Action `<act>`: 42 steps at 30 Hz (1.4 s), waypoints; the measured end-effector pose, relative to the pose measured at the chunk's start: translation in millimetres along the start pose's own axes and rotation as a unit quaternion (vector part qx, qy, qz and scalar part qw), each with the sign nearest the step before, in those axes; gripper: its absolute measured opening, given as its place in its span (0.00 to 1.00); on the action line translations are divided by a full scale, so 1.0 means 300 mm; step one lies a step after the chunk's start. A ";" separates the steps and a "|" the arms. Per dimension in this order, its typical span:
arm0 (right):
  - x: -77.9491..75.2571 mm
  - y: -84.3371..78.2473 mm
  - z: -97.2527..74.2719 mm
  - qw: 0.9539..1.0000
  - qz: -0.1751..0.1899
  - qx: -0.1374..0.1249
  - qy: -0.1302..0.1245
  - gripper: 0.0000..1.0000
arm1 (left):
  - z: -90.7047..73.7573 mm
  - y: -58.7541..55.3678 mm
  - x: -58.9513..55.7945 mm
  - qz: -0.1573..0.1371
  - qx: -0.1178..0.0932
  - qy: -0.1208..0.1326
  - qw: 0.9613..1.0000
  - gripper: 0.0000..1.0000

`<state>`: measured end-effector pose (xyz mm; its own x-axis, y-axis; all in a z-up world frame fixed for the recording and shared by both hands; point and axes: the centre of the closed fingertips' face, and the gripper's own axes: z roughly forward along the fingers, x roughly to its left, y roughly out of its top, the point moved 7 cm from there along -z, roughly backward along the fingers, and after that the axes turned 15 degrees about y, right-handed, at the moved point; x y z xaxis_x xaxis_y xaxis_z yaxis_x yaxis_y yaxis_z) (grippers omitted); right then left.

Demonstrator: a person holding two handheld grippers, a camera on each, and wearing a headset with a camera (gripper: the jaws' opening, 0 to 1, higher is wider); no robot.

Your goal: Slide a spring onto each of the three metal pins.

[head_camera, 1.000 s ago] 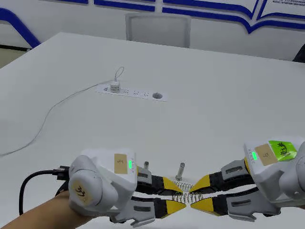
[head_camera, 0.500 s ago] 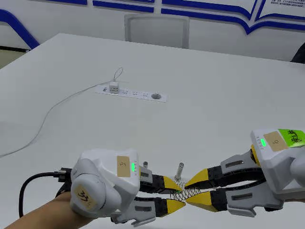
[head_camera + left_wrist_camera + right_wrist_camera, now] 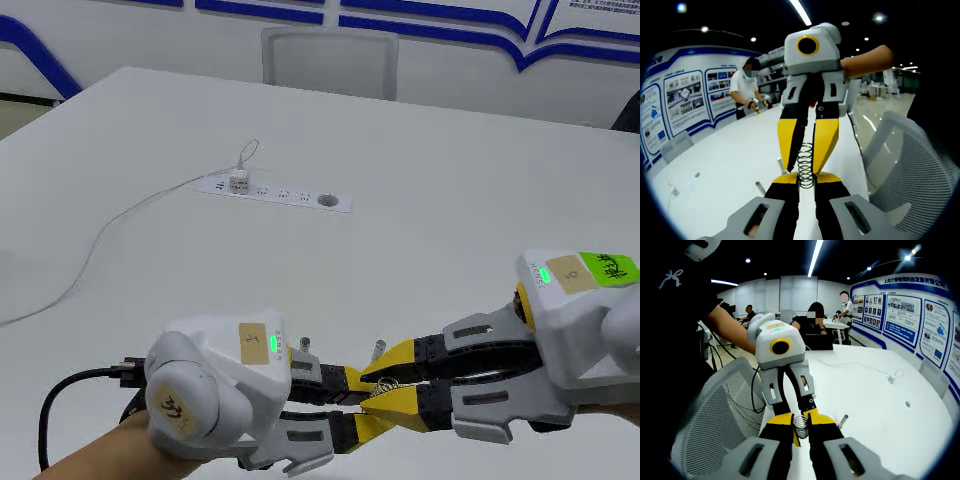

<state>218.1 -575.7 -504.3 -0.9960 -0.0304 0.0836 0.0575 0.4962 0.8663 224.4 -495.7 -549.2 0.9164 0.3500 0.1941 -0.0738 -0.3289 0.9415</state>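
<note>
The spring (image 3: 805, 161) is held up off the white worktop (image 3: 450, 220), between two claws that are met tip to tip. The left claw (image 3: 805, 179) is clenched on one end of the spring. The right claw (image 3: 801, 432) is closed on the spring too — the coil is seen lying between its yellow jaws. Two metal pins are stood upright on the worktop just behind the claws — a left pin (image 3: 303, 346) and a right pin (image 3: 378, 350). The right pin is seen just beside the yellow tips. Far back, a power strip (image 3: 275, 193) with a white cord (image 3: 100, 240) is laid on the worktop.
</note>
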 end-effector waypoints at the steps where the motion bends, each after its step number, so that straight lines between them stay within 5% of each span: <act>1: -0.002 -0.001 -0.001 1.000 0.000 0.004 -0.002 0.12 | 0.000 -0.005 0.002 -0.003 -0.001 0.001 1.000 0.10; 22: 0.000 -0.003 -0.018 1.000 0.017 -0.018 -0.011 0.11 | -0.015 -0.008 0.008 -0.025 -0.009 0.008 1.000 0.10; 27: -0.011 0.010 -0.025 0.999 0.016 -0.025 -0.026 0.11 | -0.028 -0.010 0.031 -0.073 -0.026 0.031 0.997 0.12; 32: -0.020 0.024 -0.032 0.999 0.014 -0.033 -0.032 0.11 | -0.047 -0.020 0.041 -0.069 -0.034 0.046 0.996 0.17; 42: -0.036 0.018 -0.049 0.998 0.010 -0.031 -0.049 0.11 | -0.089 -0.070 0.058 -0.073 -0.010 0.076 0.994 0.23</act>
<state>230.3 -585.4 -493.1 -0.9963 0.0655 0.0558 0.0791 0.4415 0.8938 231.4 -459.2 -558.3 0.8479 0.5219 0.0930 0.0466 -0.2482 0.9676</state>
